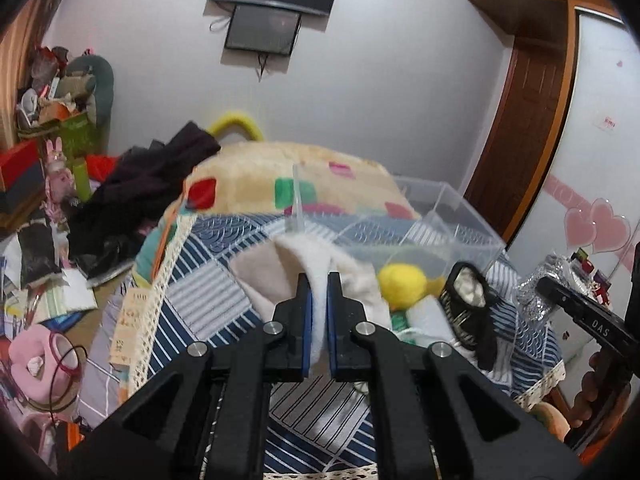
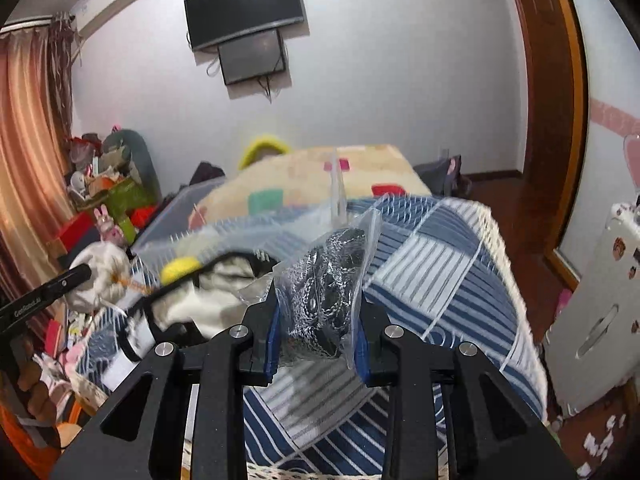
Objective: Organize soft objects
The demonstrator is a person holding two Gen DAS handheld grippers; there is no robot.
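My left gripper point(image 1: 319, 280) is shut on a white fleece cloth point(image 1: 316, 256), held above the blue-striped tablecloth point(image 1: 200, 280). A clear plastic box point(image 1: 420, 216) stands just beyond it. A yellow plush ball point(image 1: 402, 282) and a black fleece-lined slipper point(image 1: 470, 300) lie beside the box. My right gripper point(image 2: 318, 284) is shut on a clear plastic bag of black-and-silver fabric point(image 2: 332, 280), held above the tablecloth point(image 2: 440, 272). The left gripper with its white cloth point(image 2: 100, 276) shows at the left of the right wrist view, with the yellow ball point(image 2: 180, 269) and the slipper point(image 2: 224, 280).
A cream blanket with coloured squares point(image 1: 260, 176) lies behind the table. Dark clothes point(image 1: 140, 184) and cluttered boxes point(image 1: 48, 120) pile at the left. A wooden door point(image 1: 532, 128) and a white cabinet point(image 2: 592, 312) stand at the right. A TV point(image 2: 244, 8) hangs on the wall.
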